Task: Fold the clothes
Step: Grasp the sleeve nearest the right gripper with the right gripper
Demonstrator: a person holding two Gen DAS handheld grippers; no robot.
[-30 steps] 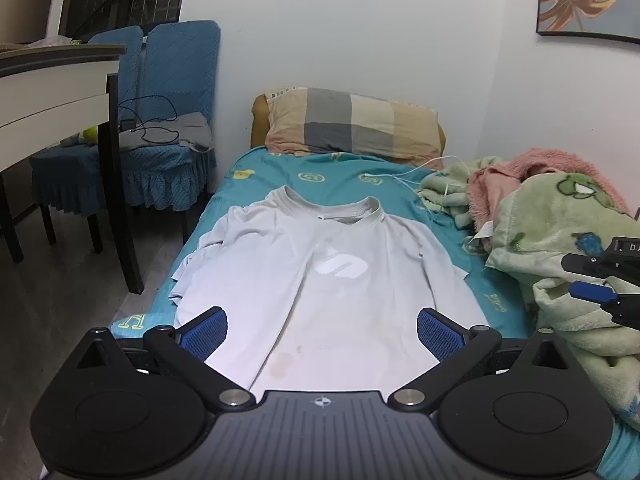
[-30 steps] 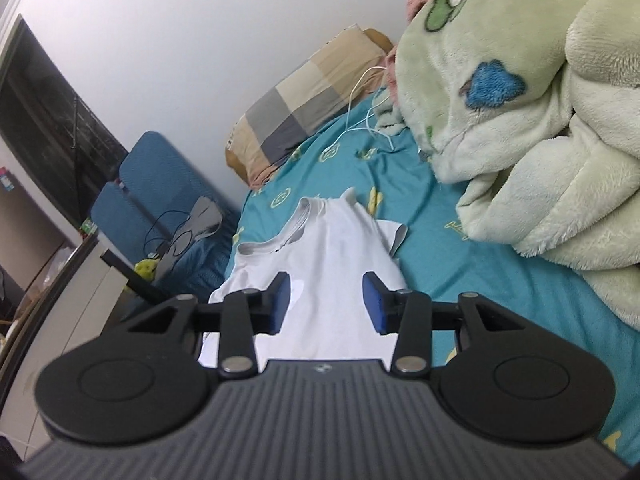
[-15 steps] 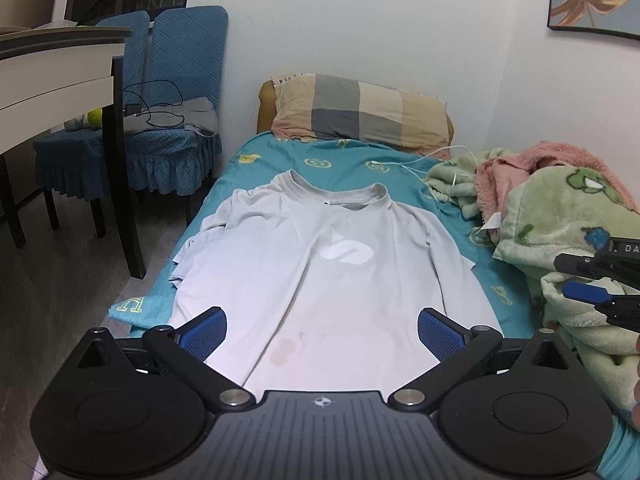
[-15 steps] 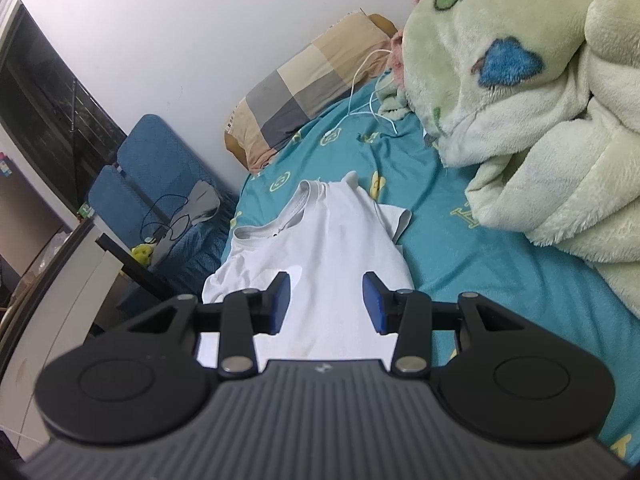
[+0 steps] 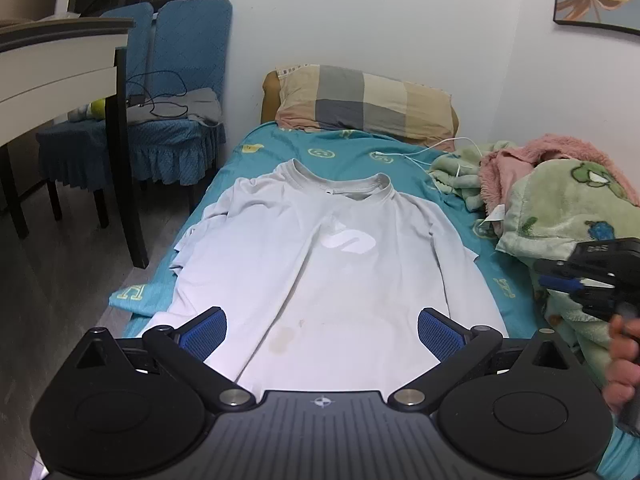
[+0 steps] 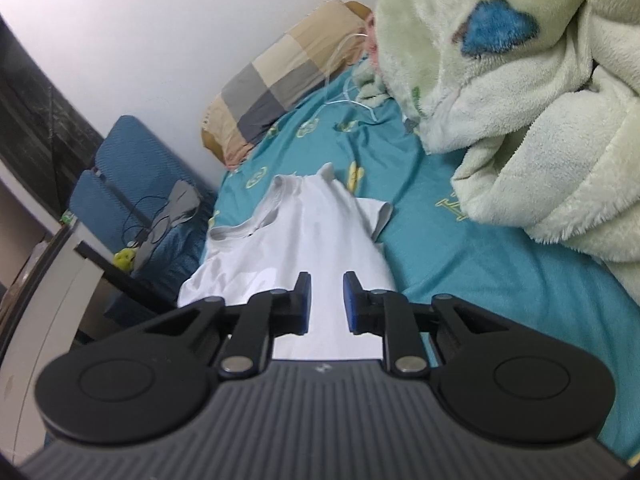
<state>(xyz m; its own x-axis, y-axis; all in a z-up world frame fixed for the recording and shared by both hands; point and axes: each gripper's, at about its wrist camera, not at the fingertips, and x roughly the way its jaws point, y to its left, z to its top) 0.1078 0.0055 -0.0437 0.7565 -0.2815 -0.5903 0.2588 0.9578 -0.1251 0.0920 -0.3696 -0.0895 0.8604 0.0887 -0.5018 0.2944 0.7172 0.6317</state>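
Observation:
A light grey long-sleeved shirt (image 5: 328,264) lies flat, front up, on the teal bed sheet (image 5: 344,152), collar toward the pillow. It also shows in the right wrist view (image 6: 316,232). My left gripper (image 5: 322,330) is wide open and empty above the shirt's hem. My right gripper (image 6: 326,304) is partly open with a narrow gap, empty, above the shirt's right side. The right gripper also shows at the right edge of the left wrist view (image 5: 576,280).
A plaid pillow (image 5: 364,100) lies at the head of the bed. A heap of green and pink blankets (image 5: 560,204) fills the right side, also close in the right wrist view (image 6: 520,92). A white cable (image 5: 432,152) lies near the pillow. Blue chairs (image 5: 168,92) and a desk (image 5: 60,64) stand left.
Both grippers have moved forward over the bed toward the shirt. The right gripper's jaws have narrowed slightly. The shirt has not moved.

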